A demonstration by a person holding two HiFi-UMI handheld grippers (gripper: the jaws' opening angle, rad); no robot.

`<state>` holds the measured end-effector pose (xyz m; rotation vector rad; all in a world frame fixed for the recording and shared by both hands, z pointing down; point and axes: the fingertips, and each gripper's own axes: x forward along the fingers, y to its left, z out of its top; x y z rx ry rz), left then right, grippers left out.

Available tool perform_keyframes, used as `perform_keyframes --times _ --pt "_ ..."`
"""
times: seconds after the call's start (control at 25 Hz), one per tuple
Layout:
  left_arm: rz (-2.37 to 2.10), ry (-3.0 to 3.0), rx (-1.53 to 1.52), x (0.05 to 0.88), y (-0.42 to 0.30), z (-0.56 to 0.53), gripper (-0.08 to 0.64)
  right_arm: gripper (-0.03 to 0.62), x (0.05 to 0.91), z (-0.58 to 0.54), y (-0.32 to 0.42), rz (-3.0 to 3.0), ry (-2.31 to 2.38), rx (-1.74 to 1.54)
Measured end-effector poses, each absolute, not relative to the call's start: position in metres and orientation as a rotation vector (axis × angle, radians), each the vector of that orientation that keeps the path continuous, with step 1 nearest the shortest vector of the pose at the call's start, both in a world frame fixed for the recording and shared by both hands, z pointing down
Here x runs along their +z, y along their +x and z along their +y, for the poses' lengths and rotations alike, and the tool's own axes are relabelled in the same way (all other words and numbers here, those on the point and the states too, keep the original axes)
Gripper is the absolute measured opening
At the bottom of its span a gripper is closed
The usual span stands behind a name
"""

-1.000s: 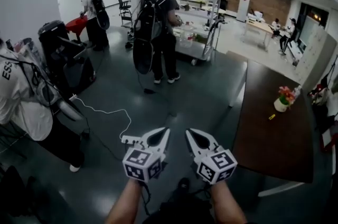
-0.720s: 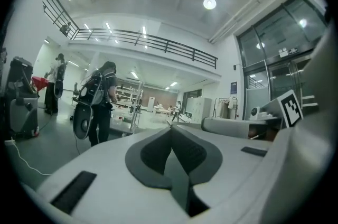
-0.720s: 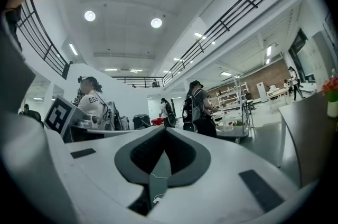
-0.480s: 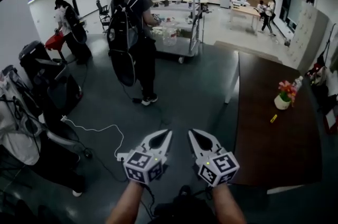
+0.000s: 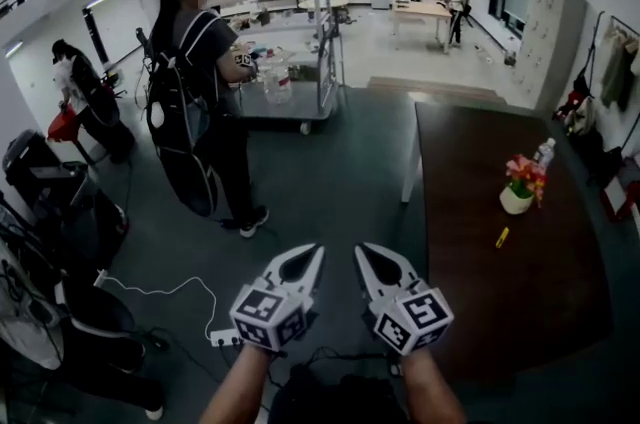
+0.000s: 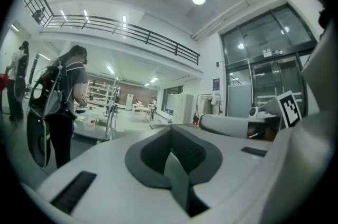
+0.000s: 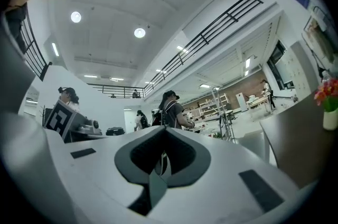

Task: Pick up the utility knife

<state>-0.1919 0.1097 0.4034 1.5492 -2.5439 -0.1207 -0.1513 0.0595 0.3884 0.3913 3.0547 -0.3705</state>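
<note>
Two grippers sit side by side at the bottom of the head view, pointing forward over the grey floor (image 5: 340, 182). The left gripper (image 5: 316, 254) is clenched, with nothing between its jaws. The right gripper (image 5: 361, 252) is likewise clenched and empty. Each carries one marker cube (image 5: 268, 316) with black-and-white squares. To the right, well apart from both, one small yellow utility knife (image 5: 502, 237) lies on a dark brown surface (image 5: 520, 312). It is near one white pot of flowers (image 5: 517, 192) and one clear bottle (image 5: 543, 152). Further left, one person with a backpack (image 5: 200, 102) stands at a wheeled cart (image 5: 290, 97).
</note>
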Motion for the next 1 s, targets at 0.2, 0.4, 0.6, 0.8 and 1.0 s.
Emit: perform_keyframes --times 0.2,0.4,0.6,0.8,1.0 --pt "-2.430 1.709 -0.117 0.407 -0.224 0.049 0.006 0.011 0.390 0.004 -0.177 3.061 0.187 -0.353" --pt "-2.252 1.927 -0.117 0.414 -0.251 -0.019 0.006 0.011 0.398 -0.052 -0.200 3.074 -0.103 -0.331" --pt "-2.010 2.165 -0.132 0.424 -0.267 -0.080 0.006 0.011 0.407 -0.105 -0.212 3.064 -0.460 -0.266" --pt "-1.732 2.372 -0.109 0.430 -0.262 -0.127 0.006 0.011 0.409 -0.137 -0.207 3.019 -0.813 -0.231" --pt "-1.499 2.505 -0.096 0.438 -0.238 -0.162 0.006 0.011 0.420 -0.156 -0.180 2.961 -1.095 -0.208"
